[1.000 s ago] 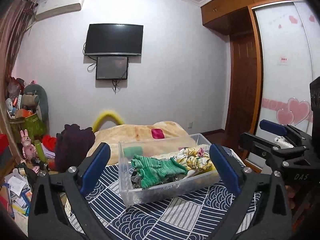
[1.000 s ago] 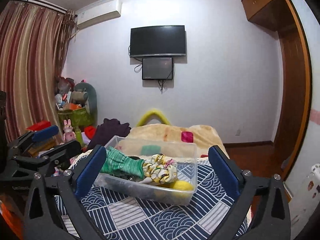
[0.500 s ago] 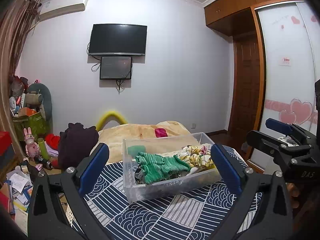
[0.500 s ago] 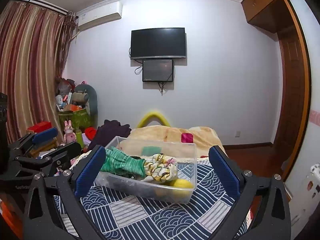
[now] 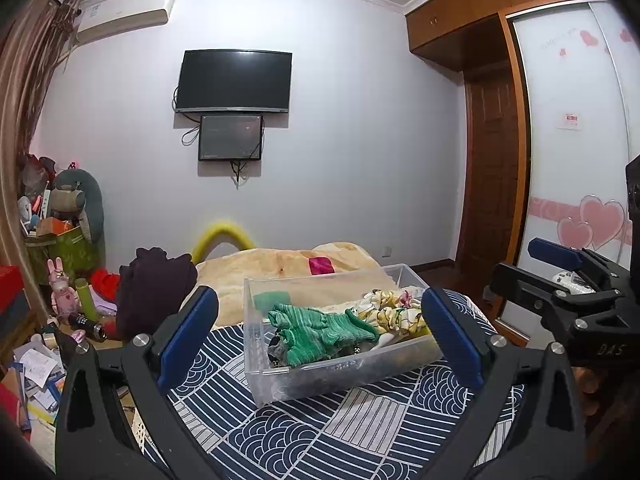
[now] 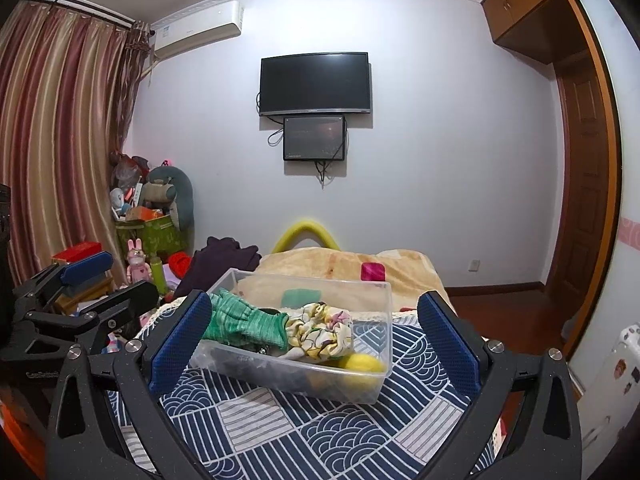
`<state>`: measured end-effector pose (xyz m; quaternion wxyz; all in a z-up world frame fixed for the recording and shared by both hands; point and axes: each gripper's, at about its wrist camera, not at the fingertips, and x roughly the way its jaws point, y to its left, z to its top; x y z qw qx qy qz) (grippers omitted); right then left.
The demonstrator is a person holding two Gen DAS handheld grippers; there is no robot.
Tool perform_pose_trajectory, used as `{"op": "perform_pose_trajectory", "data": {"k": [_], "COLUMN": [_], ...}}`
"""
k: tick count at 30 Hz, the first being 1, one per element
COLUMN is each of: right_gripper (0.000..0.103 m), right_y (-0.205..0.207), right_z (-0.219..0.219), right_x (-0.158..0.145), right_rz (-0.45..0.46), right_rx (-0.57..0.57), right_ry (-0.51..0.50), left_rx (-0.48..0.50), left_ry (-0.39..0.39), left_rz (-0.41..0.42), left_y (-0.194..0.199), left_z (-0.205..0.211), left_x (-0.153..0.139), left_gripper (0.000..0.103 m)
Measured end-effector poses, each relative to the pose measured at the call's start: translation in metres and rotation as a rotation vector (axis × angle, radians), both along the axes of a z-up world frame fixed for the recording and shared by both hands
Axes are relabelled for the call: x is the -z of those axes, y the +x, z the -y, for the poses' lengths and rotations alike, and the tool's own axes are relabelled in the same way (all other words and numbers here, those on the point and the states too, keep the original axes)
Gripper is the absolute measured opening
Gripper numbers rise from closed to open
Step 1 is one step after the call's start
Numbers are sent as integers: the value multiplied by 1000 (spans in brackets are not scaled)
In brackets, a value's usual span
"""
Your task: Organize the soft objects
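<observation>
A clear plastic bin stands on the blue patterned bedspread. In it lie a green knit cloth, a yellow-and-white floral cloth and a yellow soft ball. My left gripper is open and empty, held back from the bin. My right gripper is open and empty, also short of the bin. Each gripper shows at the edge of the other's view, the right one and the left one.
A beige blanket with a pink item lies behind the bin. A dark purple garment, toys and clutter fill the left. A TV hangs on the far wall; a wardrobe stands right.
Both grippers have drifted slightly back and up, so the bin sits a little lower and farther in view. Both stay open and empty.
</observation>
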<state>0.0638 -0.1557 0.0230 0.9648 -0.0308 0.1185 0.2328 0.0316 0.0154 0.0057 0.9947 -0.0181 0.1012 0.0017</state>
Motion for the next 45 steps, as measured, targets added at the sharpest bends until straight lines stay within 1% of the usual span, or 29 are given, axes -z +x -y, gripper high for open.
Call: {"op": "perform_pose_trajectory", "data": {"k": [6, 29, 33, 38, 45], "right_gripper": [103, 103, 103, 103, 103], "right_y": [-1, -2, -2, -2, -2], "right_z": [-1, -3, -2, -2, -2], "right_x": [0, 3, 4, 4, 5], "right_rz": [-5, -18, -26, -27, -31], "right_rx": [-6, -10, -13, -12, -15], "right_ry": [1, 2, 7, 6, 7], "left_rx": [10, 36, 47, 36, 48], "left_ry": [-14, -24, -25, -35, -59], "left_rz": [-10, -8, -16, -21, -51], "left_y": [0, 0, 2, 2, 5], "left_z": [-1, -2, -2, -4, -7], "left_x": [0, -1, 0, 0, 2], "left_gripper": [103, 103, 103, 103, 103]}}
